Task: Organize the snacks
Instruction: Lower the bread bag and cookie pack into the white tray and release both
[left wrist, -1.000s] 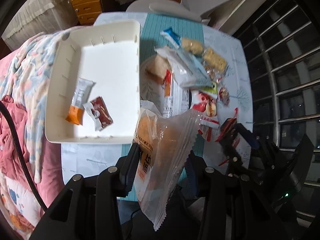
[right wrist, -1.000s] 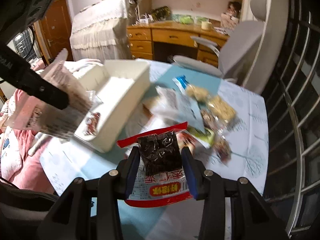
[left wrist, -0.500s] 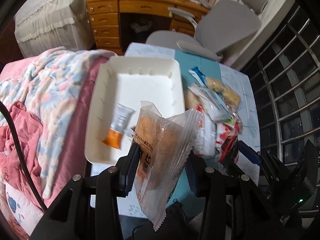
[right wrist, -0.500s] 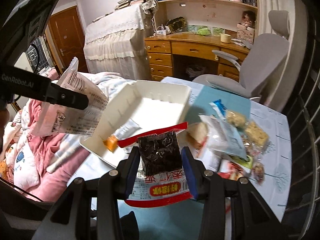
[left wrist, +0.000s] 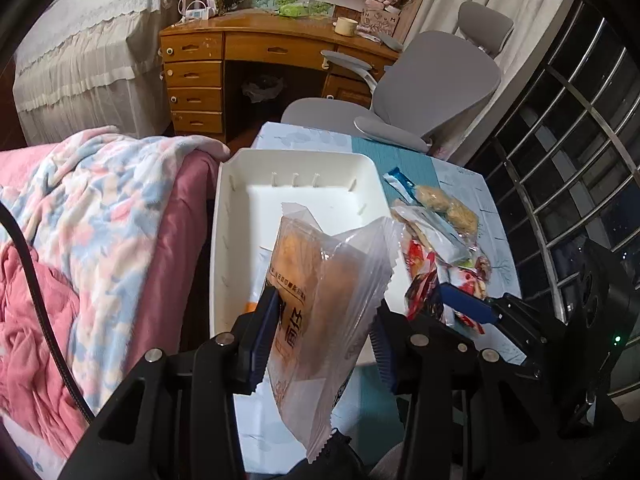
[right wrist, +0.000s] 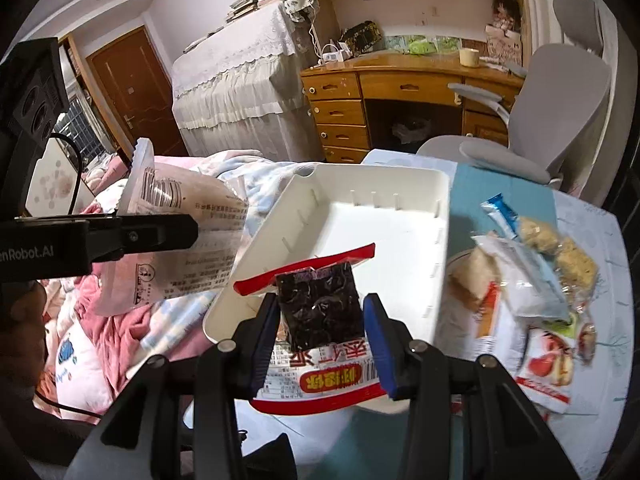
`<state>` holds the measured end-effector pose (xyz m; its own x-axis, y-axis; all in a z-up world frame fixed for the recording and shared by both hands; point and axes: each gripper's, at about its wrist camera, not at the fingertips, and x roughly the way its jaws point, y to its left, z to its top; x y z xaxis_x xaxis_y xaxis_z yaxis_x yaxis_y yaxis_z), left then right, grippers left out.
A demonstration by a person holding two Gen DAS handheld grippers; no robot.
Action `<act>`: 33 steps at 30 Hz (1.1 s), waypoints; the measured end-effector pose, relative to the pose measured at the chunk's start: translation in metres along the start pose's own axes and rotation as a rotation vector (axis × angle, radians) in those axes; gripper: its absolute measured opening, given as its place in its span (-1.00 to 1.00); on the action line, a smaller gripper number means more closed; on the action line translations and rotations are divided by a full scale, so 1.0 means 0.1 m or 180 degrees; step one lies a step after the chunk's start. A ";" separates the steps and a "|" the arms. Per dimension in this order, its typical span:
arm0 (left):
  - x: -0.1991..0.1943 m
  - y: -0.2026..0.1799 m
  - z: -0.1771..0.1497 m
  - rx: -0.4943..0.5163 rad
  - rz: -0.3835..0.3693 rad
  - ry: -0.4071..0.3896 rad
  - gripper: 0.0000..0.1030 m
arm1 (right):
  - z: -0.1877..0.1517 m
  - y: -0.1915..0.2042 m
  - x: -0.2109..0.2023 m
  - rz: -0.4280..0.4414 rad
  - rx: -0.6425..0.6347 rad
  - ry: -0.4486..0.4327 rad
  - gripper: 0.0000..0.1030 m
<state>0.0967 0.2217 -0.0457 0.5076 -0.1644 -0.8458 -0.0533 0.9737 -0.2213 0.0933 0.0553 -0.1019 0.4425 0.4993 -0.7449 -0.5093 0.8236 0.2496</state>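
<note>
Presently, loose snack packets (right wrist: 532, 280) lie heaped on the table (right wrist: 600, 360) beside the white tray (right wrist: 440, 216); a pink blanket (left wrist: 100, 220) borders its other side. Left gripper (left wrist: 324, 332) is raised over the tray's near end, clamped on a clear pastry packet (left wrist: 320, 304). Right gripper (right wrist: 320, 328) is level, gripping a red-edged seaweed packet (right wrist: 316, 308). Chinese lettering is unreadable.

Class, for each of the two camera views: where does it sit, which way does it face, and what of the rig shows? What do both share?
Left wrist: behind the left gripper, facing the white tray; clamps a clear pastry packet.
Right wrist: behind the right gripper, facing the same tray; clamps a red-edged seaweed packet.
Shared: tray, wooden desk, grey chair.
</note>
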 end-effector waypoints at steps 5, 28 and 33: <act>0.11 0.21 0.09 0.0109 0.0056 -0.0025 -0.16 | 0.04 0.10 0.16 -0.0026 0.0172 0.0007 -0.15; 0.21 0.16 0.23 0.0376 -0.0089 -0.0120 0.45 | 0.01 -0.05 0.24 -0.0373 0.0624 0.0185 0.23; 0.22 0.01 0.18 0.0377 -0.0064 -0.0097 0.46 | -0.07 -0.15 0.07 -0.0419 0.0670 0.0169 0.23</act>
<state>0.1227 0.2221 -0.0557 0.5335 -0.1809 -0.8262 0.0583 0.9824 -0.1775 0.0994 0.0445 -0.1152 0.4527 0.3737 -0.8096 -0.2824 0.9213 0.2673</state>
